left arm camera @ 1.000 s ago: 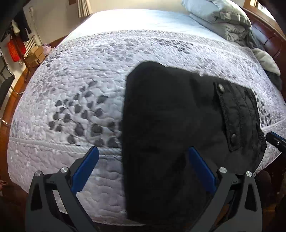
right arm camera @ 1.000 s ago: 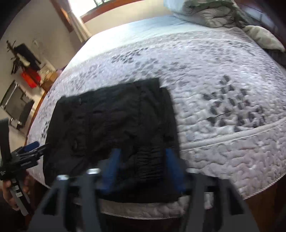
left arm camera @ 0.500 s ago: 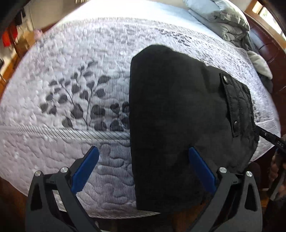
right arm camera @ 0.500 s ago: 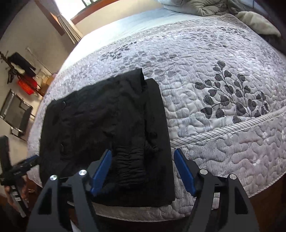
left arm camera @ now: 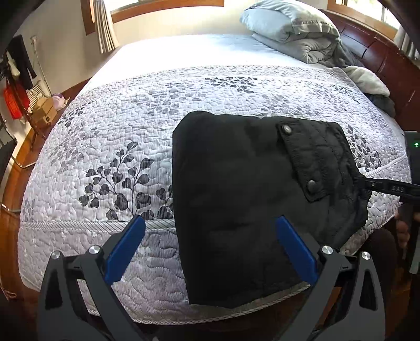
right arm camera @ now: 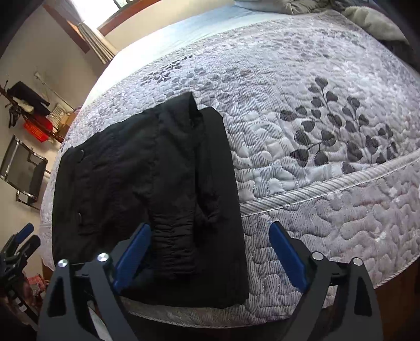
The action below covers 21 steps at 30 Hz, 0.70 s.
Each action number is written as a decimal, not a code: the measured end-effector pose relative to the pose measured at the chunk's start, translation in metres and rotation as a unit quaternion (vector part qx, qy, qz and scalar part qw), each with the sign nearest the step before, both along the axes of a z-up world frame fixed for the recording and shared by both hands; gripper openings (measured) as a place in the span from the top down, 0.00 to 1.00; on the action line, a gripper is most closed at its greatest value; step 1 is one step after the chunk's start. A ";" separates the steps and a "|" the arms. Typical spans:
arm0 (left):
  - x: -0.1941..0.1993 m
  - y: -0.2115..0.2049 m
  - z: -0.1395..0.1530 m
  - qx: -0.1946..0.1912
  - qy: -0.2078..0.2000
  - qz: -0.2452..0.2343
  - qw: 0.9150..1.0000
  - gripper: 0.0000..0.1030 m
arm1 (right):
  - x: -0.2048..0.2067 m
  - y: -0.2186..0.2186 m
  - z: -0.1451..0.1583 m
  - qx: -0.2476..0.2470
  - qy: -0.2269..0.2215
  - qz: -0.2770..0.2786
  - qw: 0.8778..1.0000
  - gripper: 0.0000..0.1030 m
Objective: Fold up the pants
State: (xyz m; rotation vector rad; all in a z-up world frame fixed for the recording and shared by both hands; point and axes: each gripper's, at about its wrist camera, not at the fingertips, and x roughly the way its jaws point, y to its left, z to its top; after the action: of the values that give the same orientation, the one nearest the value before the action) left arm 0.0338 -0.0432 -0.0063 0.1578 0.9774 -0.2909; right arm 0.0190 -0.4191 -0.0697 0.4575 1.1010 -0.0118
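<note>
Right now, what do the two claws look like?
Both look alike: the left claw and the right claw each have two flat blue fingers on black angular arms with triangular cut-outs and shiny silver bolts. No cables show.

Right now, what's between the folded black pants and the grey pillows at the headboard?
Nothing but bare quilt and plain sheet: the left wrist view shows it clear from the folded black pants to the grey pillows.

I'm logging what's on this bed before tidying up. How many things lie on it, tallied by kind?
Folded black pants: 1
Grey-and-white quilted bedspread: 1
Pillow: 1
Bundled grey comforter: 1
Loose pale cloth near the headboard: 1
Total: 5
</note>
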 end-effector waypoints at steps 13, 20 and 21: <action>0.040 0.033 -0.057 -0.099 0.143 0.006 0.985 0.03 | 0.017 -0.006 -0.032 0.078 0.017 0.000 0.997 0.04; 0.065 0.065 -0.100 -0.244 0.254 -0.009 0.936 0.03 | 0.018 -0.008 -0.044 0.114 0.016 0.003 0.993 0.04; 0.066 0.065 -0.102 -0.250 0.258 -0.011 0.933 0.03 | 0.019 -0.008 -0.044 0.112 0.015 0.005 0.994 0.04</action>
State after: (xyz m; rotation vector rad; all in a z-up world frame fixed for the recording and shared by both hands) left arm 0.0993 0.0219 -0.1087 -0.3960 1.3881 -0.6122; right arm 0.0380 -0.4269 -0.1133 0.6540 1.1401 0.1155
